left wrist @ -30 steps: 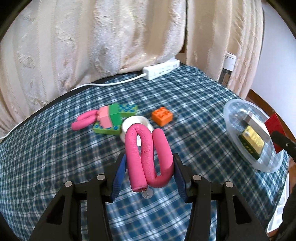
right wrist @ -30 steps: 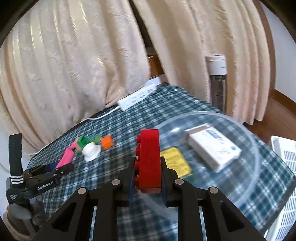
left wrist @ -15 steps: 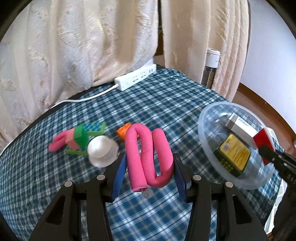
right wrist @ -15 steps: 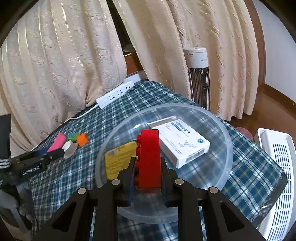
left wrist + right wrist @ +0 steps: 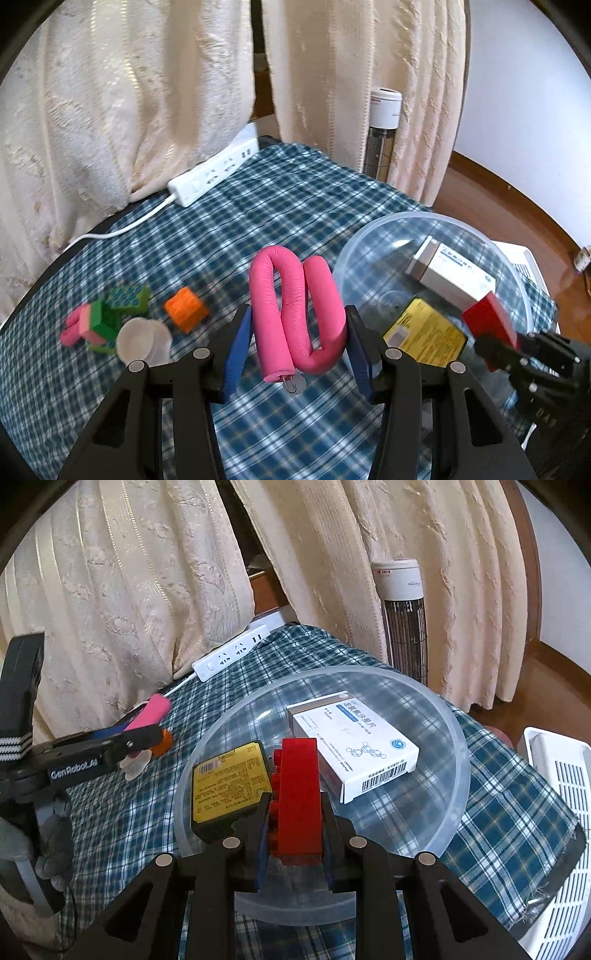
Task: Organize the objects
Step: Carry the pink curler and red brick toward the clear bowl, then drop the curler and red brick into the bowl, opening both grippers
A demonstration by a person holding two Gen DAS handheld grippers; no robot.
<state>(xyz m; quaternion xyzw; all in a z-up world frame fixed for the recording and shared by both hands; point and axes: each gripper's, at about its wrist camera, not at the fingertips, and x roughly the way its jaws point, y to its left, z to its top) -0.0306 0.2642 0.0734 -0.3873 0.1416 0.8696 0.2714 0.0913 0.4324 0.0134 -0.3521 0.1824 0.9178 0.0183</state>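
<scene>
We have carried both toys over to the clear bowl (image 5: 456, 801), so now our right gripper (image 5: 295, 812) squeezes the red block (image 5: 297, 797) just above it and our left gripper (image 5: 297, 347) hugs the bent pink roller (image 5: 295, 314) right beside it, ready to drop.

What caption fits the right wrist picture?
Tongs hold a red brick over a clear bowl.

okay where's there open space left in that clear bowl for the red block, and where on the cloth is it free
In the bowl, the near floor under the red block is bare, between the yellow box and the white box. On the cloth, the stretch between the power strip and the bowl is free. It is crowded around the orange block and white cup.
</scene>
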